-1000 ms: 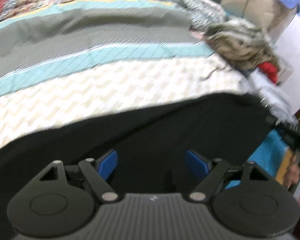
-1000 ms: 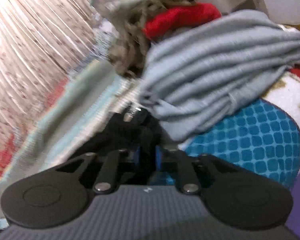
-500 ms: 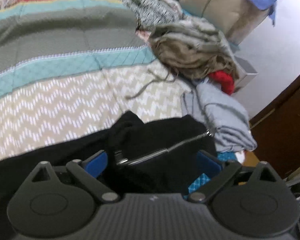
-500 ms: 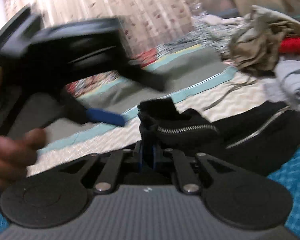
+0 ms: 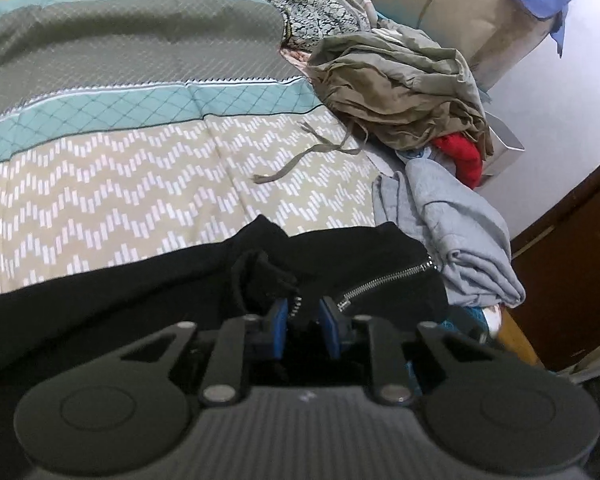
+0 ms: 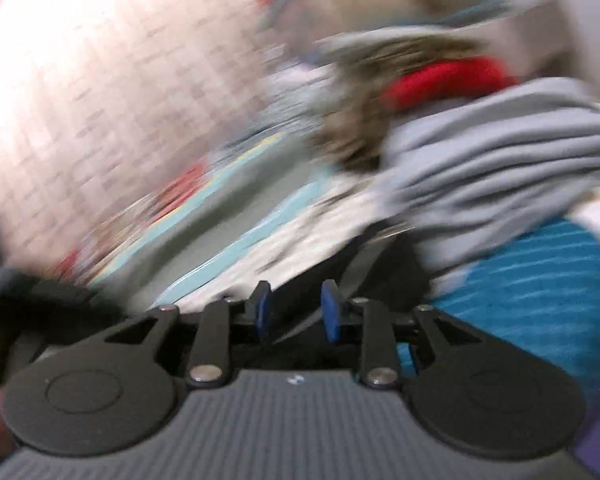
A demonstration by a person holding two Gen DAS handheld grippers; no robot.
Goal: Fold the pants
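The black pants [image 5: 140,300] lie across the near side of the patterned bedspread [image 5: 120,184], with a silver zipper [image 5: 384,280] showing at their right end. My left gripper [image 5: 303,320] is closing, and a bunched fold of the pants by the zipper is pinched between its blue pads. The right wrist view is blurred by motion. There my right gripper [image 6: 296,312] is opening; its blue pads stand apart just above the black pants [image 6: 384,272] and press on nothing.
A heap of clothes sits at the bed's right edge: an olive garment [image 5: 400,92], a red one [image 5: 460,156] and a grey one [image 5: 452,216]. Behind it stands a cardboard box [image 5: 452,12]. A brown door [image 5: 572,272] is at the right. A teal checked cloth [image 6: 540,276] lies beside the pants.
My left gripper's wide jaws have closed onto the pants' bunched edge near the zipper. My right gripper has let go of the fabric it pinched and swung to the right.
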